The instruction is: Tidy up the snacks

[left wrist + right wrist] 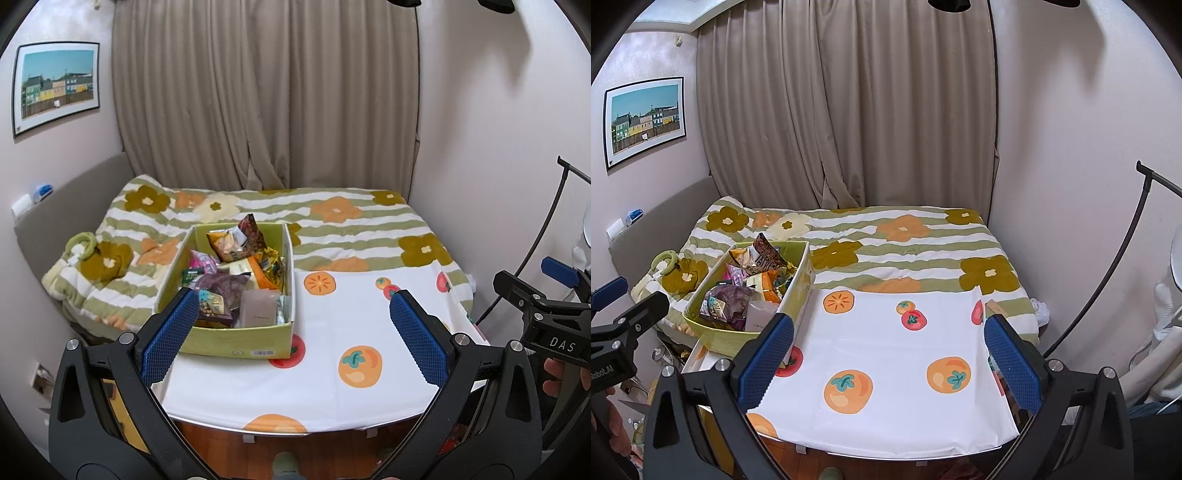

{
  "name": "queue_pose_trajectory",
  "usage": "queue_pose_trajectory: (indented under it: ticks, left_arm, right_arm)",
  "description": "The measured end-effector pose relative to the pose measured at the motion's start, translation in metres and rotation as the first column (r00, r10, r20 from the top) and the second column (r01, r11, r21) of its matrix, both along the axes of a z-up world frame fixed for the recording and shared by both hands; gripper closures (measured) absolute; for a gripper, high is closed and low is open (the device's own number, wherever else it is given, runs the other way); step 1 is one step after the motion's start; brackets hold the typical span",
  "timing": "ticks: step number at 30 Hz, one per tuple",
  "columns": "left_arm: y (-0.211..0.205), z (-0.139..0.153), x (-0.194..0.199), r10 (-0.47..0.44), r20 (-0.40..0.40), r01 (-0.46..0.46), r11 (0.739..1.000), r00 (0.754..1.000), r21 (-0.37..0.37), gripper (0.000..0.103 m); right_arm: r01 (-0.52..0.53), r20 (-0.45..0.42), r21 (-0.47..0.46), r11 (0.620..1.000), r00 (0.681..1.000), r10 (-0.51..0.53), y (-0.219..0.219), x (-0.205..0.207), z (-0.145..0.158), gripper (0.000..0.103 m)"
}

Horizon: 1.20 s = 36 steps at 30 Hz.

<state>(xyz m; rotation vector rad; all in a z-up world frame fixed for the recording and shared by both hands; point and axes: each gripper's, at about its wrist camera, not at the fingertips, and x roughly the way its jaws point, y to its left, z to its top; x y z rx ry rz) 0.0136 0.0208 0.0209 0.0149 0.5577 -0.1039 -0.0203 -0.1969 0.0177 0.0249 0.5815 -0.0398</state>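
Snack packets (pixel 236 273), crinkly foil and plastic pouches in orange, purple, pink and brown, heaped loosely inside an open pale-green cardboard box (pixel 236 341). Box standing on the left part of a white tablecloth printed with orange and red fruit (pixel 332 317), its far end toward a green-and-white striped quilt with large flower patches (pixel 332 221).

Probably light, soft and slippery, those pouches; likely to crumple or slide under a hard pinch, with contents inside perhaps breakable. Best taken by a sealed top edge or a corner, not across the puffed belly. Tall brown packet (pixel 251 229) at the box's far end sticking up above the rim, so easiest to seize. Flat beige pouch (pixel 258 312) leaning at the near wall, awkward unless tipped up first. Box itself stiff enough to be pushed or steadied by a wall.

Left gripper (pixel 291 328) spread wide, nothing between the blue pads, left pad (pixel 168 336) just over the box's near-left corner. Right gripper (pixel 888 354) likewise spread wide and empty, right of the box over bare cloth.

Cloth right of the box free for laying packets out. Box walls hemming any approach from the side. Beyond the box, a green ring-shaped toy (pixel 81 245) on the quilt, well apart.
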Motion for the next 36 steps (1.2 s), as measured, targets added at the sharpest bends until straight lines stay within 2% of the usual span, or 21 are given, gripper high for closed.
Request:
queue_pose_trajectory:
  ticks: [11, 17, 25, 36]
  left_arm:
    - [0.002, -0.001, 0.002, 0.002, -0.002, -0.002, 1.000, 1.000, -0.001, 0.001]
    - [0.004, -0.003, 0.008, 0.004, -0.006, -0.004, 1.000, 1.000, -0.027, 0.001]
    - [0.006, -0.006, 0.011, 0.026, 0.004, -0.026, 1.000, 1.000, -0.009, 0.001]
    - [0.023, -0.018, 0.027, 0.039, -0.034, -0.040, 0.999, 0.999, -0.026, 0.001]
  right_arm:
    - [0.002, -0.005, -0.002, 1.000, 1.000, -0.002, 0.002, 0.001, 0.000, 0.000]
    - [0.004, -0.006, -0.003, 1.000, 1.000, -0.004, 0.004, 0.001, -0.001, 0.000]
    - [0.006, -0.009, -0.012, 1.000, 1.000, -0.006, 0.007, 0.006, -0.005, 0.000]
    - [-0.016, -0.038, -0.026, 1.000, 0.999, 0.015, 0.023, 0.024, -0.012, 0.000]
